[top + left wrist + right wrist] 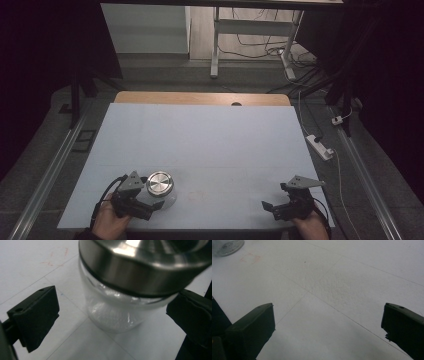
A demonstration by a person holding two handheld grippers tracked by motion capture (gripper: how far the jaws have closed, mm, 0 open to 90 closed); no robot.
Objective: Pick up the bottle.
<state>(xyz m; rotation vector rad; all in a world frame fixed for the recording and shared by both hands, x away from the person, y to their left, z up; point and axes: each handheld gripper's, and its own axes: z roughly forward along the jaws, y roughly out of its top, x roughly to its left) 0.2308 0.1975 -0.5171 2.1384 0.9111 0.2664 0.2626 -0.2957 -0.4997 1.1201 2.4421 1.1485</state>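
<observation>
**Jar between your L jaws, not gripped**

Your left gripper (pixel 142 199) sits at the glass jar (pixel 117 312) w/ steel lid (pixel 159 183), near-left of the white table (pixel 210 140). Jaws wide, one each side; right jaw just at the glass. Your right gripper (pixel 276 207) rests near-right, jaws wide, holding nothing, well apart from jar.

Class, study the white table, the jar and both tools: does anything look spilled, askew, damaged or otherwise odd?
Nothing serious stands out. The clear glass jar with the brushed steel lid stands upright with its lid seated level, between the open jaws of the left tool. The right tool is open and empty. The only blemish is a faint reddish smudge on the white table.
</observation>
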